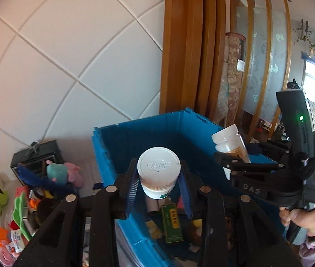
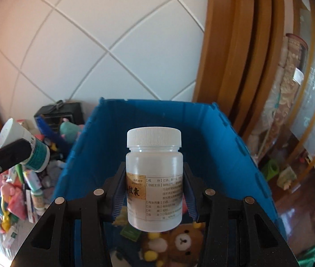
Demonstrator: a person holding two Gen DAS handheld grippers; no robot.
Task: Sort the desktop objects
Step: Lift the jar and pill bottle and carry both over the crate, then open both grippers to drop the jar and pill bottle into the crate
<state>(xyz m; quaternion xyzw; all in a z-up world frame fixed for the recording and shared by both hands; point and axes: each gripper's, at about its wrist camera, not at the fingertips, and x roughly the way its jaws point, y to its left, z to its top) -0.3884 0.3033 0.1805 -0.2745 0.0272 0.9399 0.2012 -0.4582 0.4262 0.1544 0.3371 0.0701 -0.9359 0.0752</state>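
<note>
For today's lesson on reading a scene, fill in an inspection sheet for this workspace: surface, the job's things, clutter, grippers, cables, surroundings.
Surface: desktop to the left of the crate, almost wholly covered.
Job's things: white-capped jar with a green label; translucent bottle with a white cap and printed label; both held above the open blue crate.
Clutter: in the crate, a green box and a bear plush; beside it, a toy pile and a black box.
Grippers: left gripper shut on the jar; right gripper shut on the bottle.
Cables: nothing seen.
Surroundings: white tiled wall, wooden frame, wooden floor.
</note>
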